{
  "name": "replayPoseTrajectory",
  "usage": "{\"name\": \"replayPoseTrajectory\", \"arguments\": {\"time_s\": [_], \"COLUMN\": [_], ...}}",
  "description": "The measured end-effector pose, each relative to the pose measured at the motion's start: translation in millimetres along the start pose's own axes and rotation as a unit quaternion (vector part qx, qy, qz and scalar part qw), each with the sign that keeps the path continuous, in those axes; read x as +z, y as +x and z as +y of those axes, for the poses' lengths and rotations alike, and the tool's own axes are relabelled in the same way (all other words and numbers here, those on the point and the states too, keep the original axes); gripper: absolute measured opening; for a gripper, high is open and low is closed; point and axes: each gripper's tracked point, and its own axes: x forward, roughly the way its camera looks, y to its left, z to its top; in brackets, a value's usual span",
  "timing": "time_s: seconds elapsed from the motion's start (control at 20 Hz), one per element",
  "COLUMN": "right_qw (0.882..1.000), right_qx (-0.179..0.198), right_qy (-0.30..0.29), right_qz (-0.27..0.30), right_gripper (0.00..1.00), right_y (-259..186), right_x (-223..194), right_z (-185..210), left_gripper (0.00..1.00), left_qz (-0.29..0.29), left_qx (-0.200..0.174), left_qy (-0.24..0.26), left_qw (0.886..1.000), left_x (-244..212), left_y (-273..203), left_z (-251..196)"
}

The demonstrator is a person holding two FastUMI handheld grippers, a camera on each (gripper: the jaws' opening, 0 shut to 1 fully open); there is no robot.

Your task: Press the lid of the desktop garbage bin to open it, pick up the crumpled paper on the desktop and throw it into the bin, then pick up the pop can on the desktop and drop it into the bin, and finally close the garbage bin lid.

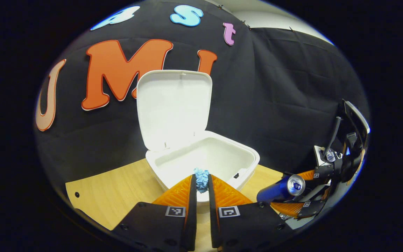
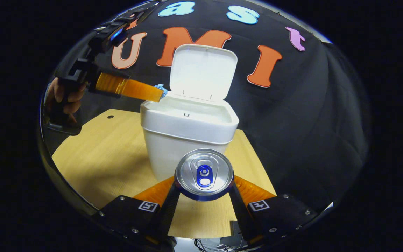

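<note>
Blue crumpled paper (image 1: 201,180), one wad, sits pinched between the left gripper (image 1: 202,185) fingertips, just above the near rim of the white bin (image 1: 247,164). One bin stands on the wooden table (image 1: 117,189), its lid (image 1: 173,105) upright and open. One blue can (image 2: 204,174) is clamped sideways in the right gripper (image 2: 204,182), beside the bin, long axis running along the fingers, silver top facing the camera.

The bin (image 2: 189,140) is set on the bench (image 2: 100,157) (lid (image 2: 203,71) raised behind it); the paper (image 1: 201,180) is held over its rim, the can (image 2: 204,174) before it.
</note>
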Motion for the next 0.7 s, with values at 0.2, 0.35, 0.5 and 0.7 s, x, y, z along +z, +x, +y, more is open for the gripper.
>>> {"name": "replayPoseTrajectory", "arguments": {"time_s": [0.2, 0.35, 0.5, 0.7], "right_qw": [1.000, 0.999, 0.998, 0.996], "right_qx": [-0.016, -0.020, -0.019, -0.022], "right_qy": [0.002, 0.001, 0.005, 0.003], "right_qz": [-0.025, -0.041, -0.061, -0.089], "right_gripper": [0.79, 0.80, 0.79, 0.79], "right_y": [-8.5, -11.5, -15.5, -15.3], "right_x": [24.1, 40.1, 60.8, 88.5], "right_z": [-21.6, -29.5, -34.3, -41.2], "left_gripper": [0.24, 0.28, 0.47, 0.66], "left_qz": [-0.002, -0.001, -0.005, -0.008], "left_qx": [-0.010, -0.009, -0.005, -0.002], "left_qy": [-0.011, -0.011, -0.011, -0.013], "left_qw": [1.000, 1.000, 1.000, 1.000], "left_x": [-2.3, -3.4, -3.7, -4.8], "left_y": [-3.1, -8.5, -10.8, -15.4], "left_z": [-4.2, -4.7, -2.5, 0.5]}}
